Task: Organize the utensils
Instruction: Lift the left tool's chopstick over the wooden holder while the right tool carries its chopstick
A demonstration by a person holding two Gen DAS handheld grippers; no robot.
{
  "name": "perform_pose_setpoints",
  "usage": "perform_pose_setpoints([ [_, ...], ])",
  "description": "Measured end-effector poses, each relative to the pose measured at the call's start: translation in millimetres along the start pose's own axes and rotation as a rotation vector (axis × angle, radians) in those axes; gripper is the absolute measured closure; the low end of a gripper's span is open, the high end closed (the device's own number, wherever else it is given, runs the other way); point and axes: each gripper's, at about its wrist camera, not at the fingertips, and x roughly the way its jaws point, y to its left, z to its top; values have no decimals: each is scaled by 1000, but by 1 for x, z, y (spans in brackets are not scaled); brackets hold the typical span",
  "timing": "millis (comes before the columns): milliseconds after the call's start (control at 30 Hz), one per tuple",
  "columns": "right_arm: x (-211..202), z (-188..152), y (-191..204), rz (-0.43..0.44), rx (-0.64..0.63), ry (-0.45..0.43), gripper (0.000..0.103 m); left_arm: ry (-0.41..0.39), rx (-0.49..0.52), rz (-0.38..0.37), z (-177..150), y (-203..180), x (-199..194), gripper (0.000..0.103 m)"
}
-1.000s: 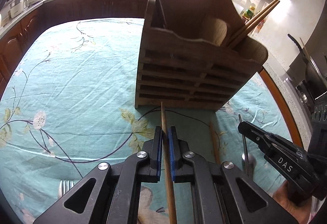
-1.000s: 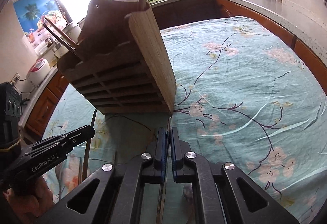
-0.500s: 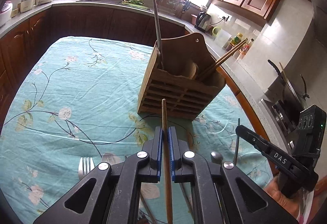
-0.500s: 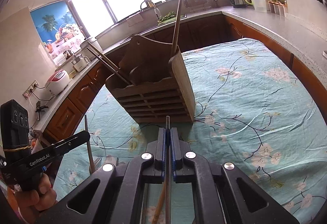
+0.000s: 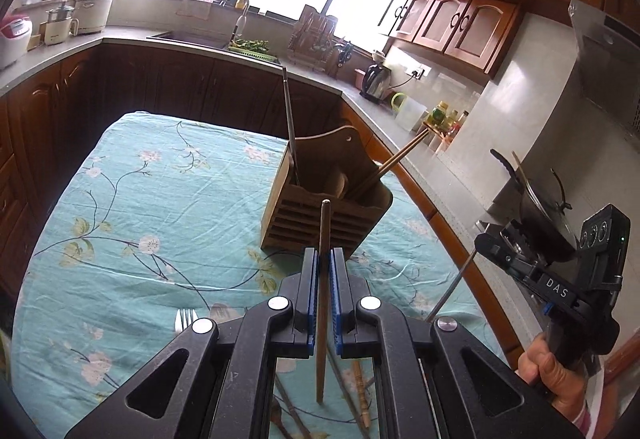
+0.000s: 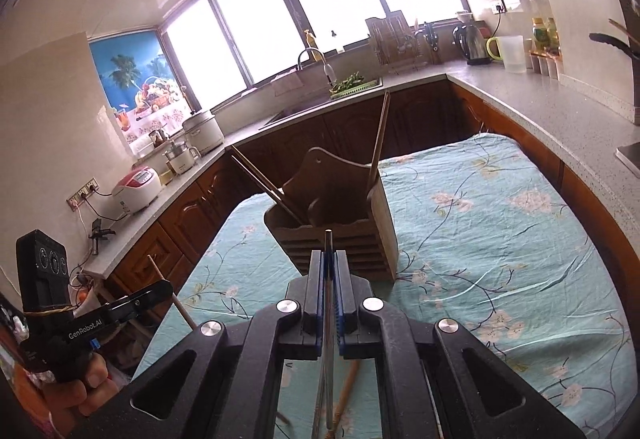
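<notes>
Your left gripper [image 5: 324, 271] is pinched on a wooden chopstick [image 5: 322, 279], which runs up between the blue pads toward 12 o'clock, its tip level with the front of the wooden utensil holder [image 5: 324, 211]. Your right gripper [image 6: 329, 271] is closed the same way on a thin metal chopstick [image 6: 329, 279], also pointing at 12 o'clock, with the holder just beyond its tip.

The holder stands on the floral tablecloth [image 5: 140, 199] and already carries some sticks: a dark metal one upright in its left compartment and wooden ones leaning out toward 2 o'clock. So the sorting looks partly done. The two pieces you hold are not yet in, a fork [image 5: 185, 321] lies at 8 o'clock, and more utensils lie below the left gripper near 6 o'clock.
</notes>
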Motion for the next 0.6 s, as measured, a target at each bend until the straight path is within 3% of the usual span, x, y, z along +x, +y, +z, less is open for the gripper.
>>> perform_pose_setpoints([
  [200, -16, 15, 8, 14, -16, -65, 99, -53, 6, -8, 3, 0, -25, 99],
  [600, -21, 33, 10, 20, -27, -120, 99, -112, 1, -11, 15, 4, -39, 99],
])
